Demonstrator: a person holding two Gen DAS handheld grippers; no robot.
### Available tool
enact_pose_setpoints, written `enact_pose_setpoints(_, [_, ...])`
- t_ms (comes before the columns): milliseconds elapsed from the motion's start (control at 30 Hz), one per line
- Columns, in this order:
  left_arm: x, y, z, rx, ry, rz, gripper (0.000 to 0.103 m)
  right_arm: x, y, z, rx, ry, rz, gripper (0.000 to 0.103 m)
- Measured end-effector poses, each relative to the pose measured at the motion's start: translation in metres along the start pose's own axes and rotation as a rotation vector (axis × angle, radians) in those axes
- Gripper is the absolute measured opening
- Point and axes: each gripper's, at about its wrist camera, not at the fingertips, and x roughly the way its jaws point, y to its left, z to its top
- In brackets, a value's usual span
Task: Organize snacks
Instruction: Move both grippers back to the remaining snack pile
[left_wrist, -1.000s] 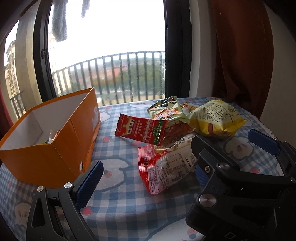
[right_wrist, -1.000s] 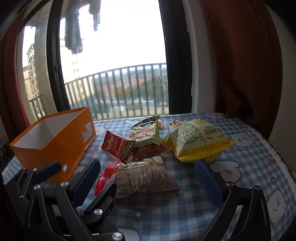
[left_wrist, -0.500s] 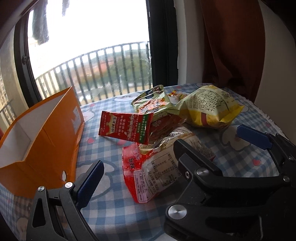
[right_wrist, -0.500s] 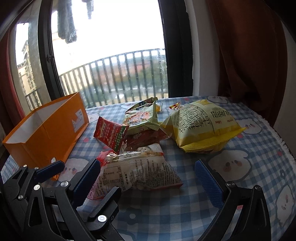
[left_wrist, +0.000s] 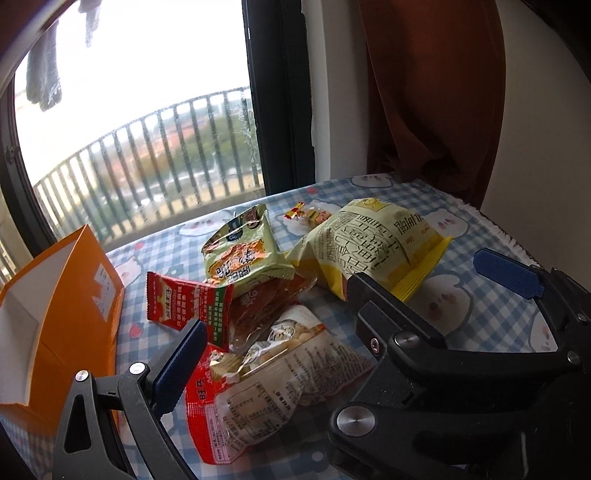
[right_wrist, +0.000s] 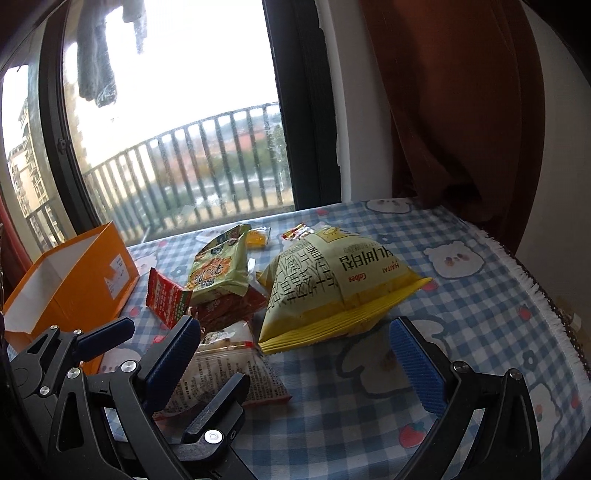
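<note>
Checked blue tablecloth (right_wrist: 461, 295) is carrying everything | orange box (left_wrist: 74, 295) is standing far left, open-topped | yellow bag (right_wrist: 332, 288) is lying centre | red-edged packet (left_wrist: 258, 391) is sitting between my left gripper (left_wrist: 266, 350)'s spread fingers | my right gripper (right_wrist: 295, 354) is hanging spread near the yellow bag.

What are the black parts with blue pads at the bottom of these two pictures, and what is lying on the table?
They are two hand-held grippers; a person carries one in each hand, and each has a camera looking forward along its two fingers. One picture comes from the left gripper, the other from the right gripper. Each view also catches the other gripper. Both are open and hold nothing. On the blue checked tablecloth lie snack packets: a big yellow bag, a green packet, a small red packet and a red and white packet nearest the grippers. An open orange box stands on the left.
</note>
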Motion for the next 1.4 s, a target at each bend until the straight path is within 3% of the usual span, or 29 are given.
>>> enact_pose_setpoints(200, [0.023,0.004,0.011,-0.03,0.032,-0.005,0.099,0.015,-0.008,0.014,0.01,-0.023,-0.044,0.103])
enact_pose_setpoints(500, [0.054,0.011,0.0,-0.028,0.102,-0.016,0.1,0.06,-0.015,0.001,0.053,0.09,-0.04,0.103])
enact_pose_setpoints(667, [0.06,0.013,-0.004,-0.035,0.119,-0.039,0.1,0.063,-0.012,-0.003,0.02,0.068,-0.061,0.102])
enact_pose_setpoints(800, [0.063,0.012,-0.007,-0.019,0.134,-0.046,0.099,0.068,-0.014,-0.006,0.008,0.078,-0.075,0.078])
enact_pose_setpoints(900, [0.063,0.017,-0.009,-0.03,0.144,-0.044,0.099,0.082,-0.023,-0.011,0.064,0.166,-0.008,0.041])
enact_pose_setpoints(967, [0.062,0.02,-0.01,-0.035,0.144,-0.045,0.099,0.088,-0.025,-0.015,0.079,0.203,0.023,0.033])
enact_pose_setpoints(1033, [0.061,0.021,-0.011,-0.029,0.137,-0.042,0.099,0.084,-0.021,-0.015,0.061,0.183,0.011,0.029])
enact_pose_setpoints(1233, [0.059,0.017,-0.019,0.028,0.122,-0.037,0.1,0.079,-0.013,-0.016,0.055,0.175,-0.023,0.032])
enact_pose_setpoints(1267, [0.058,0.017,-0.021,0.033,0.121,-0.039,0.1,0.079,-0.013,-0.016,0.053,0.18,-0.034,0.037])
enact_pose_setpoints(1333, [0.059,0.014,-0.024,0.048,0.122,-0.041,0.1,0.078,-0.014,-0.017,0.072,0.174,-0.037,0.076])
enact_pose_setpoints(1400, [0.061,0.01,-0.027,0.076,0.135,-0.04,0.102,0.073,-0.016,-0.016,0.089,0.15,-0.029,0.081])
